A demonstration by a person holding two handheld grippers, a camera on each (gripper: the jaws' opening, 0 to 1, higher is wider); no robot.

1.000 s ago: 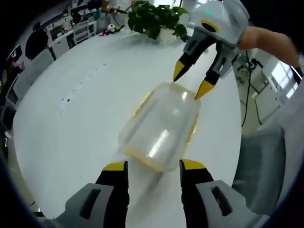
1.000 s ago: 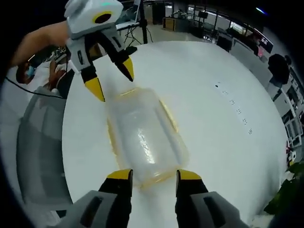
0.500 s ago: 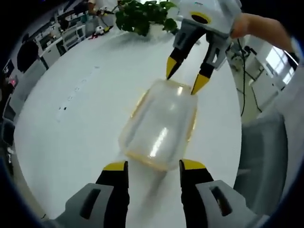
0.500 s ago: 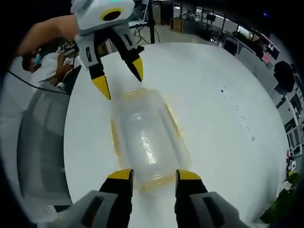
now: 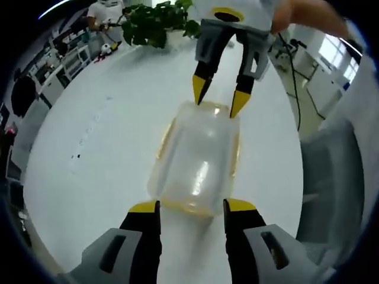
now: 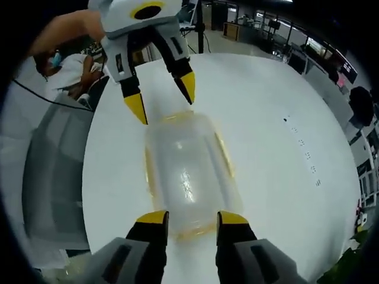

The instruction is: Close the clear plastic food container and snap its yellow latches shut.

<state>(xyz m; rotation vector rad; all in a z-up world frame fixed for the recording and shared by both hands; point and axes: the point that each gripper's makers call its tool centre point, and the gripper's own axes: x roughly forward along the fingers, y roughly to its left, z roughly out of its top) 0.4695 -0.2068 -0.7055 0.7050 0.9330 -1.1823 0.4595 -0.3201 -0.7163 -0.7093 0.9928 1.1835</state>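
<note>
A clear plastic food container [image 5: 195, 160] [image 6: 188, 171] with yellow latches along its sides lies on the white table, its lid on. My left gripper [image 5: 188, 207] stands open at one short end, its yellow-tipped jaws either side of the container's edge; from the other side it appears as the left gripper [image 6: 163, 97]. My right gripper [image 6: 188, 218] is open at the opposite short end, seen from across as the right gripper [image 5: 216, 97], its tips just above the container's rim. Neither holds anything.
The round white table [image 5: 100, 136] has a grey chair [image 5: 337, 177] beside it and a potted green plant [image 5: 151, 23] at its far edge. A person's arm [image 5: 311, 15] holds the right gripper. Desks and chairs stand beyond.
Both grippers have closed in on the container from its two ends; the right gripper's tips have come down to the rim. The container lies as before.
</note>
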